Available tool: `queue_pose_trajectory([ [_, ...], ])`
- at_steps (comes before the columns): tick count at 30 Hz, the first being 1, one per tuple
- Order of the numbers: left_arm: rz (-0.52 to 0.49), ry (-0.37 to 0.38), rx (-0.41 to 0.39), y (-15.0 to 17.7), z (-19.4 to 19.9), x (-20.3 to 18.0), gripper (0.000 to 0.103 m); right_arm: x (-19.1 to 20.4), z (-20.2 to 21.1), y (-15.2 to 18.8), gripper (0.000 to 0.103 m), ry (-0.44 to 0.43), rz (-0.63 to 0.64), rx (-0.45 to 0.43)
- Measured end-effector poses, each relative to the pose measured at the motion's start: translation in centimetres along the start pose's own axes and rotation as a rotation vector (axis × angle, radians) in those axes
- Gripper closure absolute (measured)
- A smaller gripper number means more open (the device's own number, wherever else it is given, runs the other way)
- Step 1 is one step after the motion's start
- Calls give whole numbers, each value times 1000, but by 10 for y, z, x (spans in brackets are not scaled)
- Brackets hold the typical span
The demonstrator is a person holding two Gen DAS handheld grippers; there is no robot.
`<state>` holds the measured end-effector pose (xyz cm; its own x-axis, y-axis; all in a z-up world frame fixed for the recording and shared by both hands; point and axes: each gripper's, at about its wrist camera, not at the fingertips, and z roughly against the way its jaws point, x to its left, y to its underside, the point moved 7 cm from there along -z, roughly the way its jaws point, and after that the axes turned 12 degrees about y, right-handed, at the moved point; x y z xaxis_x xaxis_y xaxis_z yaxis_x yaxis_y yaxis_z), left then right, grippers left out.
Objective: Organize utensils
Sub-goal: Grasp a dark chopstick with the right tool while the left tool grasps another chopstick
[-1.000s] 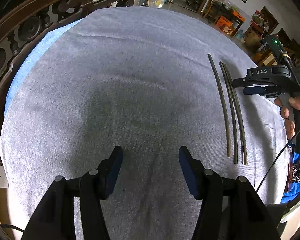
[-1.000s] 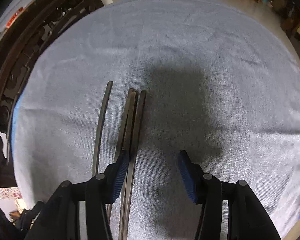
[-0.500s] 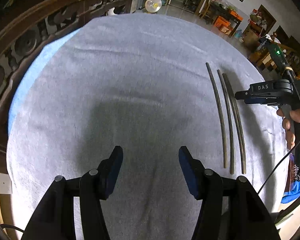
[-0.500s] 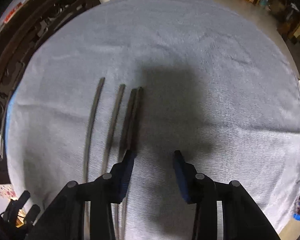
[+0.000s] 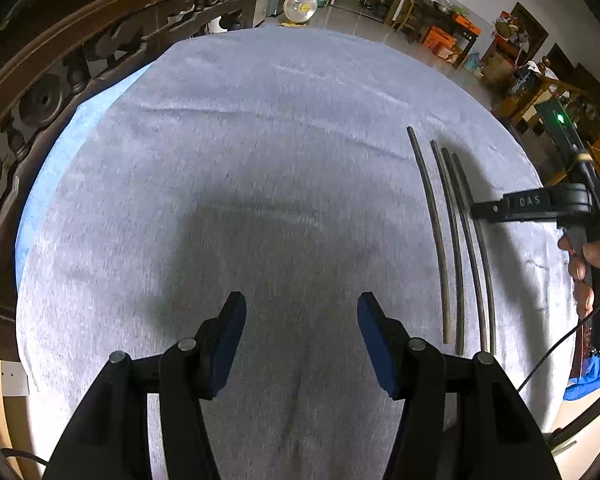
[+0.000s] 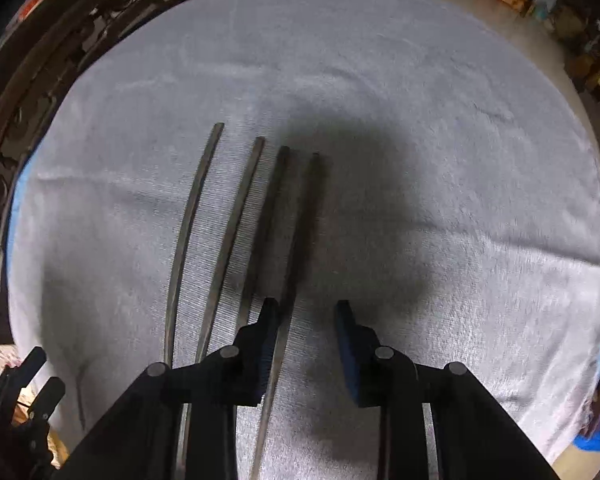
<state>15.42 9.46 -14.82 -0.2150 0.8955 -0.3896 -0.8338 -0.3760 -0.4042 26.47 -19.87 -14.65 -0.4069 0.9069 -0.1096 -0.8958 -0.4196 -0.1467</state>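
Several long dark chopsticks (image 5: 436, 232) lie side by side on the grey cloth (image 5: 260, 120), at the right in the left wrist view. In the right wrist view the same chopsticks (image 6: 196, 200) fan out ahead and to the left. My right gripper (image 6: 306, 306) points down over their near part, its jaws closing. The rightmost chopstick (image 6: 306, 208) runs through the gap close to the left finger, and the pads do not press on it. From the side, the right gripper (image 5: 484, 211) hangs over the rightmost sticks. My left gripper (image 5: 300, 304) stands open over bare cloth, nothing in it.
A carved dark wooden frame (image 5: 60, 60) borders the table on the left. A hand (image 5: 584, 256) holds the right gripper's handle at the right edge, with a cable hanging from it. A fan (image 5: 300, 4) and furniture stand on the floor beyond the far edge.
The right jaws have narrowed. Chopsticks that lay bunched by its left finger now lie spread apart. The left gripper has drawn back slightly, still open.
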Motion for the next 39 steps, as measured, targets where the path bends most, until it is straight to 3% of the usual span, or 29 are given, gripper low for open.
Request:
queue_pose_trajectory([
  [5, -4, 14, 14, -11, -5, -6, 44, 9, 3, -4, 73, 63, 62, -23],
  [8, -13, 13, 46, -24, -11, -13, 44, 14, 5, 3, 94, 83, 82, -27],
  [9, -20, 17, 66, -29, -15, -17, 45, 10, 6, 7, 95, 86, 86, -22],
  [18, -38, 39, 161, -83, -50, -62, 45, -36, 5, 40, 96, 85, 58, 27],
  [27, -56, 13, 337, -113, -106, -105, 46, -53, 4, 42, 96, 35, 45, 26],
  [29, -53, -4, 371, -113, -116, -107, 57, -62, 3, 41, 96, 23, 40, 25],
  [33, -32, -13, 429, -108, -131, -109, 66, -76, 7, 45, 96, 13, 42, 24],
  [35, -17, -38, 452, -104, -139, -106, 87, -77, 6, 44, 96, 9, 43, 24],
  [39, -60, -64, 489, -102, -147, -108, 92, -76, 3, 43, 96, 8, 50, 27],
])
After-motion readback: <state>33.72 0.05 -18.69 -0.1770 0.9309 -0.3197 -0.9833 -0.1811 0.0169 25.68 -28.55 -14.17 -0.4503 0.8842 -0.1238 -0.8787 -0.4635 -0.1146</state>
